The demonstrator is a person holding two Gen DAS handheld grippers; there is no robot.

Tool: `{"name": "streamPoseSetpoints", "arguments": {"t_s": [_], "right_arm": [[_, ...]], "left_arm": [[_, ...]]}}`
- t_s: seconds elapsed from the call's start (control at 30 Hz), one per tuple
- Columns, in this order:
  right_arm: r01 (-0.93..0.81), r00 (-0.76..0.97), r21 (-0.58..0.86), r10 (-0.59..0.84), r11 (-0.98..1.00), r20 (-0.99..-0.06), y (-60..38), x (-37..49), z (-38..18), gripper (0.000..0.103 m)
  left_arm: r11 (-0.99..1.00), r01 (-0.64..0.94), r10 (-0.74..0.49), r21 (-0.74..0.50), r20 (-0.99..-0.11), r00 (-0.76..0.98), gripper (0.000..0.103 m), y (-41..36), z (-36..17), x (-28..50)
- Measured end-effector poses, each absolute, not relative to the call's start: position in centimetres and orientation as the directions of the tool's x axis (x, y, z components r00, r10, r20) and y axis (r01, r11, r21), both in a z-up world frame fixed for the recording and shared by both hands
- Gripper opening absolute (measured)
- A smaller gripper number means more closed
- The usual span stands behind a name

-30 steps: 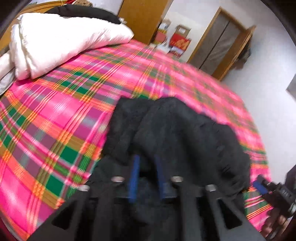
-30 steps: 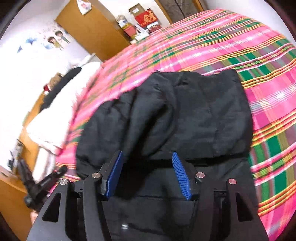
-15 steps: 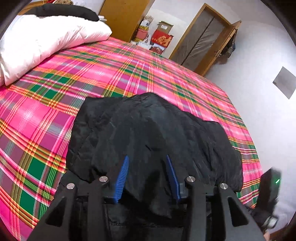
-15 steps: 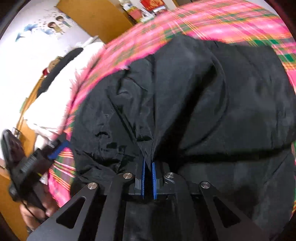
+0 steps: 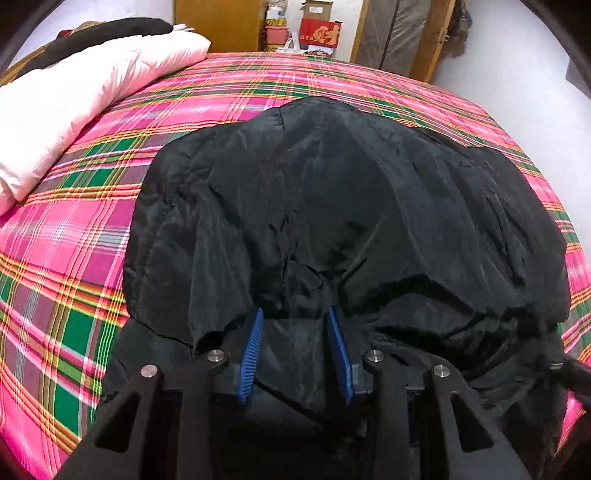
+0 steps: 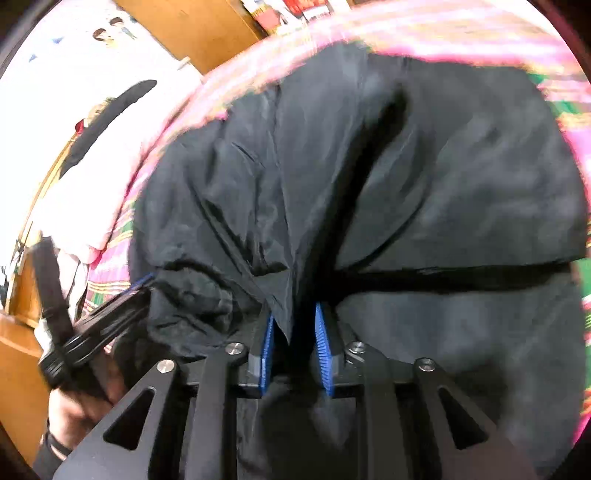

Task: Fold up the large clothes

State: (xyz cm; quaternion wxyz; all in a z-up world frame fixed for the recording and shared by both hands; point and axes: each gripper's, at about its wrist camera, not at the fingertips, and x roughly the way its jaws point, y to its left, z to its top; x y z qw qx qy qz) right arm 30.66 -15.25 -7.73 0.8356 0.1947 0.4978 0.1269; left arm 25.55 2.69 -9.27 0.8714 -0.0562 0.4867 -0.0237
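A large black jacket (image 5: pixel 332 206) lies bunched on the pink plaid bed cover (image 5: pixel 92 221), its upper layer folded over toward me. My left gripper (image 5: pixel 294 314) sits low at the near hem. Its jaws are closing, and the blue pads press on a thick fold of the jacket. In the right wrist view the jacket (image 6: pixel 443 184) fills most of the frame. My right gripper (image 6: pixel 293 314) has its jaws opening, and a pointed fold of fabric hangs loose between the pads. The left gripper (image 6: pixel 110 317) also shows at the lower left there, held by a hand (image 6: pixel 74 406).
A white quilt (image 5: pixel 74 96) with a dark garment on it lies at the head of the bed, far left. Beyond the bed stand a wooden wardrobe (image 5: pixel 218 22), stacked boxes (image 5: pixel 317 29) and a door (image 5: pixel 399 33). The bed's right edge drops to a pale floor.
Both grippers sank toward the jacket and the folded layer came down with them. The right gripper's wide jaws shut on a fold, then parted. The left gripper kept fabric between its pads.
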Motion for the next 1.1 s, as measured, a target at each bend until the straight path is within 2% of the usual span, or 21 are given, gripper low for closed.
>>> {"name": "streamPoseSetpoints", "arguments": {"t_s": [0.17, 0.3, 0.37, 0.47, 0.67, 0.8, 0.93, 1.0, 1.1], "right_arm": [[-0.072, 0.622, 0.327, 0.299, 0.942, -0.724, -15.3, 31.1, -2.9, 0.024], [-0.06, 0.642, 0.251, 0.23, 0.966, -0.731, -14.8, 34.8, -3.2, 0.024], [-0.032, 0.6, 0.207, 0.185, 0.978, -0.779, -15.3, 36.2, -5.1, 0.024], [-0.026, 0.554, 0.217, 0.195, 0.976, -0.809, -16.7, 36.6, -8.8, 0.021], [-0.019, 0.572, 0.186, 0.164, 0.982, -0.804, -16.2, 36.5, -10.5, 0.021], [-0.005, 0.556, 0.229, 0.193, 0.973, -0.808, -17.0, 36.3, -7.8, 0.022], [-0.043, 0.666, 0.233, 0.201, 0.972, -0.719, -16.4, 33.5, -3.0, 0.024], [-0.089, 0.685, 0.245, 0.238, 0.965, -0.688, -15.1, 32.8, -2.1, 0.025], [-0.164, 0.636, 0.251, 0.297, 0.954, -0.712, -12.5, 33.2, -3.5, 0.025]], "left_arm": [[0.991, -0.022, -0.103, -0.134, -0.849, 0.518, 0.038, 2.7, -9.2, 25.6], [0.989, -0.02, -0.114, -0.145, -0.848, 0.518, 0.038, 3.0, -9.5, 25.8], [0.99, -0.016, -0.114, -0.143, -0.849, 0.516, 0.038, 3.1, -9.7, 26.0], [0.991, -0.011, -0.112, -0.137, -0.85, 0.514, 0.038, 3.3, -9.9, 26.2], [0.992, -0.01, -0.103, -0.126, -0.855, 0.509, 0.038, 2.9, -10.1, 26.2], [0.991, -0.044, -0.09, -0.128, -0.866, 0.492, 0.037, 2.9, -8.3, 26.2], [0.992, -0.027, -0.082, -0.126, -0.779, 0.621, 0.037, 3.0, -4.2, 25.7], [0.992, -0.022, -0.079, -0.125, -0.744, 0.664, 0.037, 2.8, -3.1, 25.7], [0.983, 0.023, -0.153, -0.181, -0.751, 0.642, 0.037, 2.3, -3.8, 26.0]]}}
